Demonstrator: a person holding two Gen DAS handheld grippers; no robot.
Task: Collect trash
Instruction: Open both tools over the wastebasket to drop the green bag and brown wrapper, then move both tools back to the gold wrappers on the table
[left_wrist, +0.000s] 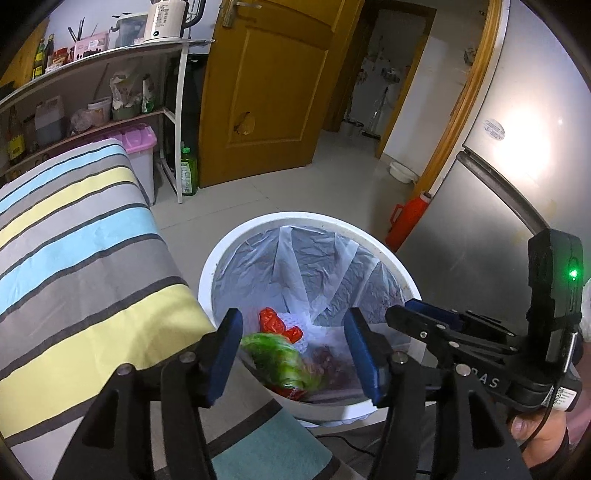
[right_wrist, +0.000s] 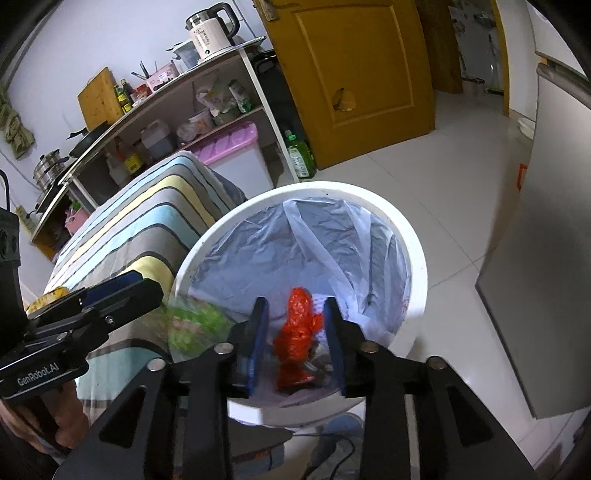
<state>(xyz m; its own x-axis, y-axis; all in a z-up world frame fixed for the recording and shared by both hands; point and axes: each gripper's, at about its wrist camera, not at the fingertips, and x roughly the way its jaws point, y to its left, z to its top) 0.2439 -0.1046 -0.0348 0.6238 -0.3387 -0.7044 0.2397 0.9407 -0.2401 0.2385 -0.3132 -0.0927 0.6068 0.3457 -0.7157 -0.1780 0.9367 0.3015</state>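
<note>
Both tongs hang over the white trash bin (left_wrist: 221, 254), beside the striped table (left_wrist: 74, 240): left tongs (left_wrist: 293, 354) wide apart and empty, right tongs (right_wrist: 295, 347) narrower, gripping nothing. Blurred green wrapper (left_wrist: 280, 363) appears between the left fingers, over the bin's mouth; whether it touches anything cannot be told. Red wrapper (right_wrist: 297, 339) lies inside the plastic liner (right_wrist: 314, 236).

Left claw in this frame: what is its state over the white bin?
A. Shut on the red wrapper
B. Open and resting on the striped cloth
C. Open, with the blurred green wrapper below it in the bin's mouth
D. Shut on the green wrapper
C. The left claw has its blue pads spread wide apart, and the blurred green wrapper sits between and below them without touching either pad, over the white bin.
</note>
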